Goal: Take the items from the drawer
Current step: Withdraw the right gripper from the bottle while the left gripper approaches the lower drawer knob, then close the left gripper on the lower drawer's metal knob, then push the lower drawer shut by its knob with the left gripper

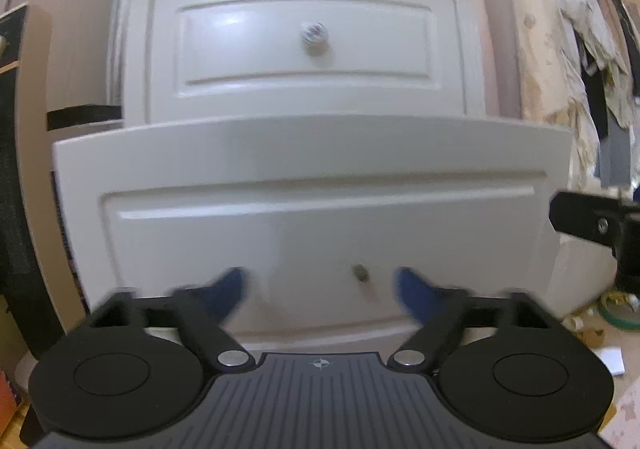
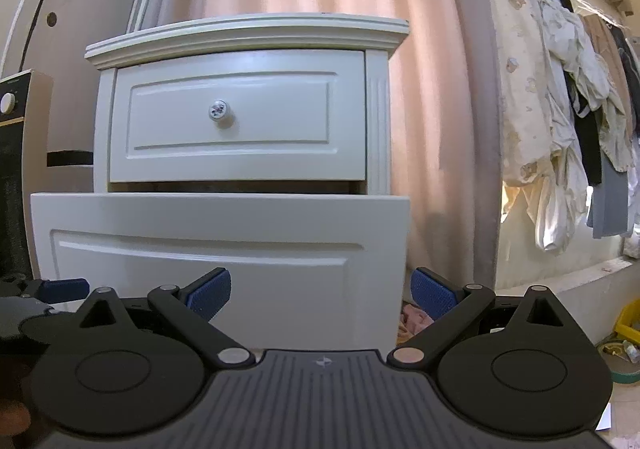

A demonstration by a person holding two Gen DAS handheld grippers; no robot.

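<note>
Two grippers, left gripper (image 1: 320,289) and right gripper (image 2: 320,293), sit spread and empty before the pulled-out lower drawer (image 2: 224,221). Its contents are hidden, so one should rise toward 12 o'clock over the front panel before reaching in.

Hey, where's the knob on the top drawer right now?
The knob sits at the centre of the closed top drawer, left of middle in the right wrist view, above the pulled-out lower drawer. The left wrist view shows it upper centre.

A home bedroom: white nightstand (image 2: 240,121), pink curtain (image 2: 420,89), and clothes hanging (image 2: 568,121) on a rail.
</note>
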